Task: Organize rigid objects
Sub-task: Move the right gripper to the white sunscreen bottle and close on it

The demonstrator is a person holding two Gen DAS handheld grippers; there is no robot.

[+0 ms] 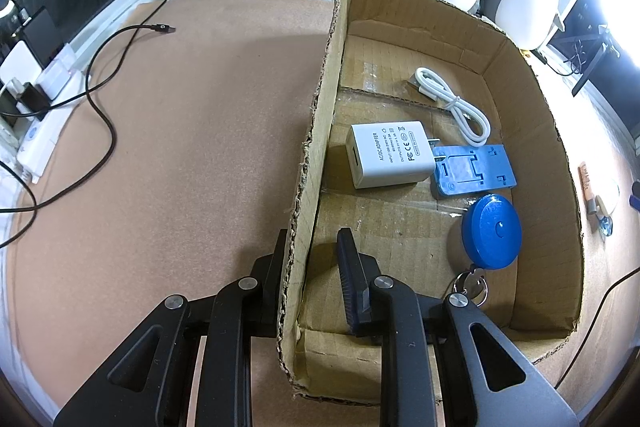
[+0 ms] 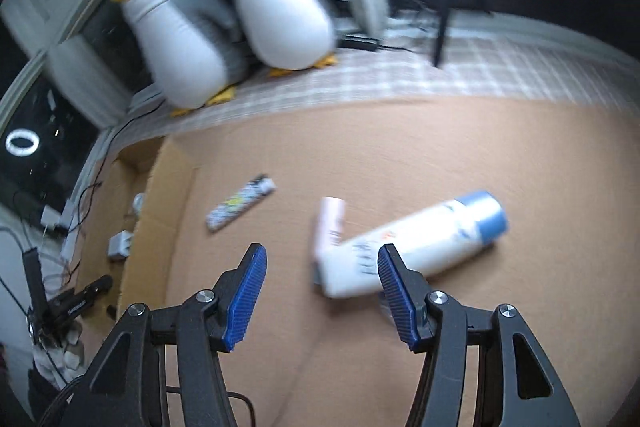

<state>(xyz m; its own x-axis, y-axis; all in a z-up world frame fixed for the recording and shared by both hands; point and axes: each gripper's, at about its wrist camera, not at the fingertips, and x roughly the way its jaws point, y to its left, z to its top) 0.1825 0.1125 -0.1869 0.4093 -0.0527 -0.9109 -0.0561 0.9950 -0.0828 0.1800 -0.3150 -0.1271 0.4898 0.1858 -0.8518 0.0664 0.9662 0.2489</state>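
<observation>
We find the left tongs [image 1: 310,267] clamped on the box wall [image 1: 298,227], the right tongs [image 2: 322,291] open and empty, the bottle [image 2: 416,243] lying just beyond their right pad: seemingly light, stiff, smooth, best gripped mid-body.
</observation>
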